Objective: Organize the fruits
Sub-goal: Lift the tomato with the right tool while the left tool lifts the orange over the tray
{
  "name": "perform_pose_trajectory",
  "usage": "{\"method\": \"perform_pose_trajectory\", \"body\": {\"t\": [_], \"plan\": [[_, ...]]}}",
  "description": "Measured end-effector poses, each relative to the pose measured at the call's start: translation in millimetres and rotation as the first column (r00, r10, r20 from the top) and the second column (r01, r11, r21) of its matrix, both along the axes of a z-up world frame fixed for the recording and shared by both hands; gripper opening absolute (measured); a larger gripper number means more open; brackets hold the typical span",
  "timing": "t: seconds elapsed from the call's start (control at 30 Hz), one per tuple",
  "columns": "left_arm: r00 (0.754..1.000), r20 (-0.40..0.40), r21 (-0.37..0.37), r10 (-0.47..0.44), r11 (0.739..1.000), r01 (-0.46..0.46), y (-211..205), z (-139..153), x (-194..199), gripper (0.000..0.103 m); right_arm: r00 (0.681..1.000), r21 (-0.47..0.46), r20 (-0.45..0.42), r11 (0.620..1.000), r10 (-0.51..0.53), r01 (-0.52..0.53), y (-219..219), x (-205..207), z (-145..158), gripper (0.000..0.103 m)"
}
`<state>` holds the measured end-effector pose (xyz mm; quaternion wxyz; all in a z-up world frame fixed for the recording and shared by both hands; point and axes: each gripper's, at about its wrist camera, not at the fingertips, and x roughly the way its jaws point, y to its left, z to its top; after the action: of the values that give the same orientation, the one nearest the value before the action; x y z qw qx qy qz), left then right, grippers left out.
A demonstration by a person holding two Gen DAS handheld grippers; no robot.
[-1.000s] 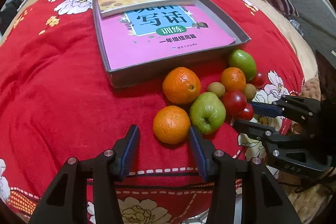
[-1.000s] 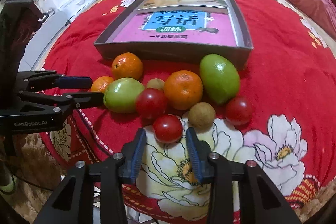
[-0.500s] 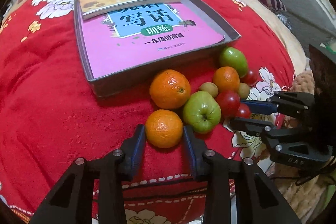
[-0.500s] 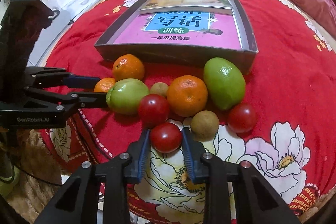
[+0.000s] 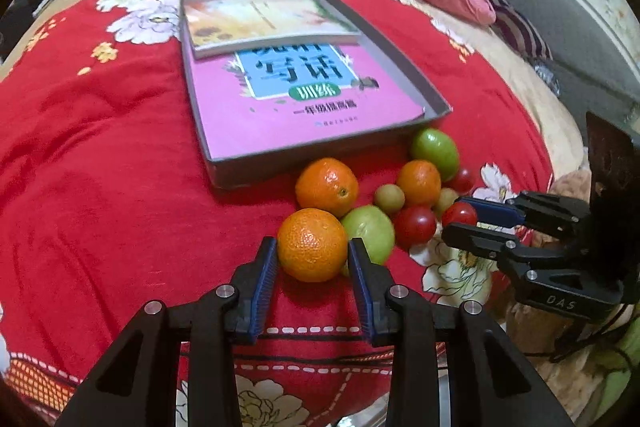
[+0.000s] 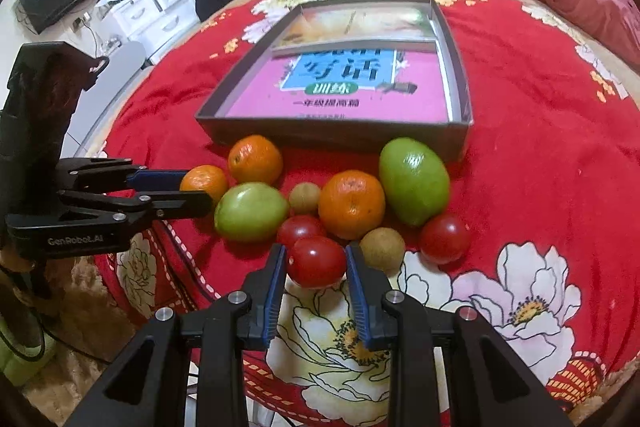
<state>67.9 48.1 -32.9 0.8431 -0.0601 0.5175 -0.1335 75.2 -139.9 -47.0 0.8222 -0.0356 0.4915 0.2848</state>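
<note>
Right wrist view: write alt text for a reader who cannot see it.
The right tongs are shut on a red tomato at the near edge of a fruit cluster on a red floral blanket. Oranges, green fruits and more tomatoes lie behind it, before a grey tray holding books. At left, the left tongs grip a small orange.

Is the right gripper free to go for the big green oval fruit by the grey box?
Probably not yet: the right gripper is shut on a small red tomato. The big green oval fruit itself sits uncovered.
</note>
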Motion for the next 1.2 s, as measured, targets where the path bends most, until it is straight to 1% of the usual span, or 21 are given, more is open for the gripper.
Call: {"method": "perform_pose_trajectory", "body": {"t": [0.1,0.3,0.4,0.5,0.57,0.7,1.0,1.2], "plan": [[1.000,0.017,-0.017,0.024,1.000,-0.024,3.9,8.1,-2.6,0.037,1.000,0.000,0.018,1.000,0.003,-0.003,-0.1,-0.7,3.2,0.031],[0.996,0.061,-0.020,0.068,0.998,-0.067,6.4,24.0,-1.2,0.037,0.997,0.017,0.082,1.000,0.003,-0.004,-3.8,-1.4,17.1,0.031],[0.991,0.089,-0.044,0.097,0.995,-0.093,9.1,33.7,-0.5,0.037,0.993,0.027,0.115,1.000,0.002,-0.005,-5.3,0.7,25.0,0.031],[0.985,0.122,-0.029,0.119,0.993,-0.116,9.1,42.9,1.2,0.037,0.990,0.034,0.138,0.999,-0.003,-0.002,-7.6,4.3,30.3,0.031],[0.983,0.129,-0.027,0.131,0.991,-0.129,10.0,45.0,3.7,0.037,0.989,0.039,0.150,0.999,-0.008,0.003,-9.5,7.0,33.5,0.031],[0.980,0.123,-0.031,0.159,0.987,-0.157,10.9,43.7,10.6,0.037,0.985,0.046,0.170,0.999,-0.020,0.012,-12.0,13.8,39.2,0.031],[0.968,0.103,-0.029,0.230,0.973,-0.228,13.2,29.1,31.8,0.037,0.975,0.056,0.217,0.998,-0.038,0.027,-15.4,32.0,48.7,0.031],[0.962,0.125,-0.008,0.243,0.970,-0.244,7.6,26.4,43.5,0.037,0.971,0.051,0.237,0.998,-0.043,0.031,-14.4,44.0,50.7,0.031]]}}
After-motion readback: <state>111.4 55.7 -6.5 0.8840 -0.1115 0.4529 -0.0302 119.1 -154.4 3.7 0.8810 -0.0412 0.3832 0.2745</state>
